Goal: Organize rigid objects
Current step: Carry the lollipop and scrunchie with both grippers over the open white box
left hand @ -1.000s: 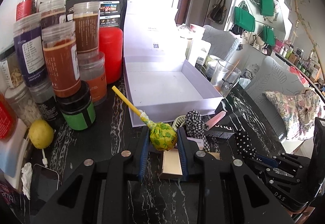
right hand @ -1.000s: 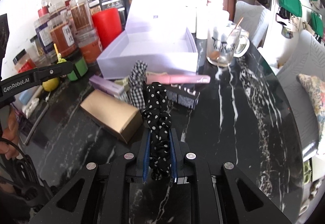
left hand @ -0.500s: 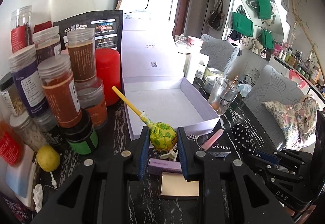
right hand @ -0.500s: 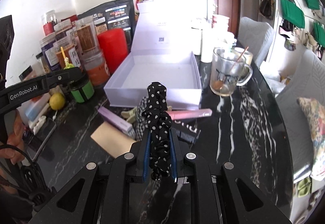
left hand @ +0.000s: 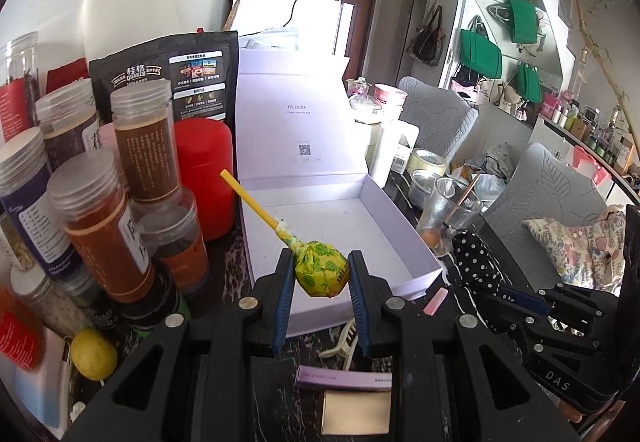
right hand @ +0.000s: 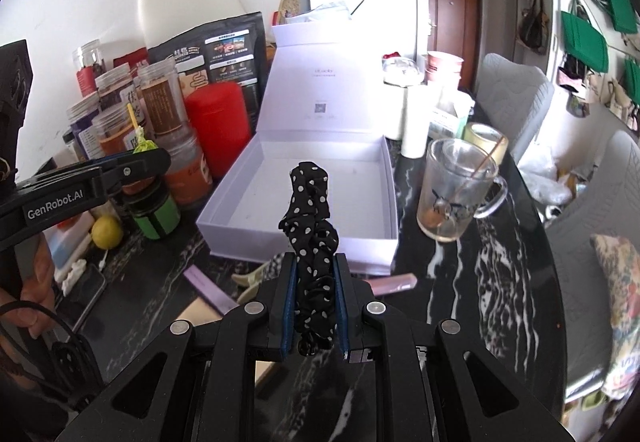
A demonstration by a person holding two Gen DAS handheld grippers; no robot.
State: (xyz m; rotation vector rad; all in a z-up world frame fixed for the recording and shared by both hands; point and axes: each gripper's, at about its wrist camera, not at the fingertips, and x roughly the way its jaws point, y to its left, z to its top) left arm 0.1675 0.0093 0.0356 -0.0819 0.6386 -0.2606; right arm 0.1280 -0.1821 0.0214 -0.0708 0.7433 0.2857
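Left tool [left hand: 320, 274] pinches a lollipop [left hand: 321, 273] — right tool [right hand: 314, 282] pinches a polka-dot scrunchie [right hand: 310, 226] — before the white box [right hand: 224, 219].

Two wrist fisheyes, close, angled down, sharing white box [left hand: 400, 238]

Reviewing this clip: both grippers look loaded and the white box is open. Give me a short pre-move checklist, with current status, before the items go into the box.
1. Left gripper grip: shut on the lollipop, pads on its wrapped head, stick pointing up and away. Ok.
2. Right gripper grip: shut on the polka-dot scrunchie, which stands up between the pads. Ok.
3. White box open: lid upright at the back. Ok.
4. Box floor free: nothing seen inside in either view. Ok.
5. Path on the right: glass mug stands close beside the box's right wall. Not ok, needs care.
6. Whether a scrunchie counts as rigid: cannot tell.
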